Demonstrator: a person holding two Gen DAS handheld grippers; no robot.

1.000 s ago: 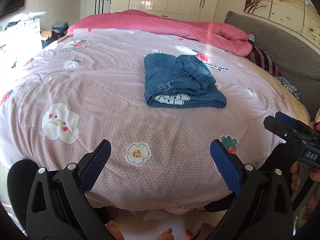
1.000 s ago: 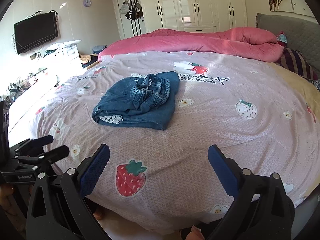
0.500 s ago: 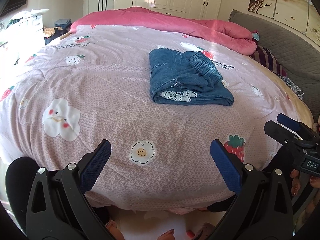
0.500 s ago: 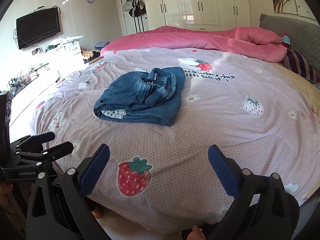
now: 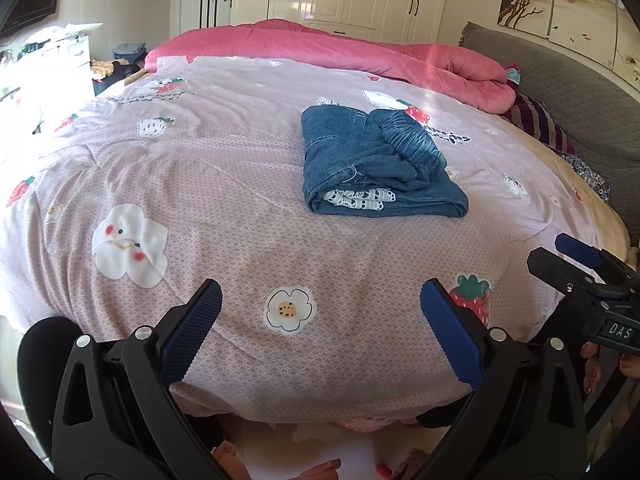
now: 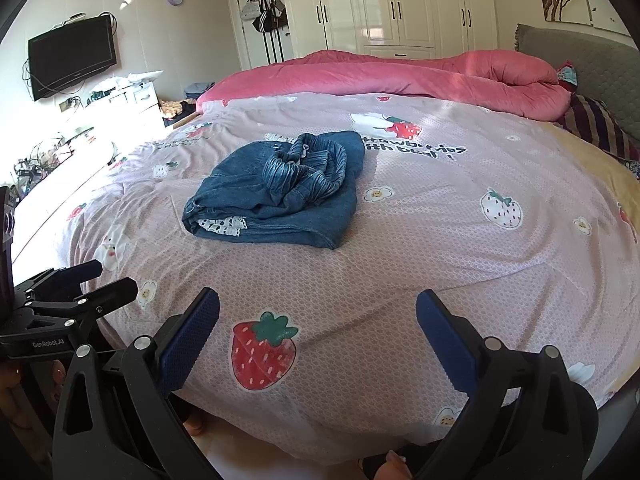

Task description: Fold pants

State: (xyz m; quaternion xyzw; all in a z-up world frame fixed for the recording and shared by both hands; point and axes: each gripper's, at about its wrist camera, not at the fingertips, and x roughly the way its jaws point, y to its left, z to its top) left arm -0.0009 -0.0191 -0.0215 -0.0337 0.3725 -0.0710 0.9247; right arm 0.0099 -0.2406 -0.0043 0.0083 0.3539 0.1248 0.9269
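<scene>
While you hold both grippers off the near edge of the bed (image 5: 240, 168), neither touches anything. Your left gripper (image 5: 320, 332) has its jaws spread wide, blue pads (image 5: 192, 332) empty, hovering over the quilt's near edge by a flower print (image 5: 289, 309). Your right gripper (image 6: 318, 336) is likewise spread wide and empty, over a strawberry print (image 6: 264, 350). Each gripper shows in the other's view: right one at the right edge of the left view, left one at the left edge of the right view.

Pants (image 5: 372, 164) lie mid-bed, well apart from both grippers, as a folded denim bundle. Gathered waistband (image 5: 412, 140) sits on top toward the far right side. A strip of white lace trim (image 5: 358, 198) pokes out at the near folded edge. Bundle is rumpled on top, not flat.

Pink duvet (image 5: 360, 50) is rolled along the far side. Wardrobe (image 6: 400, 4) stands behind it, TV (image 6: 72, 56) on the left wall.
</scene>
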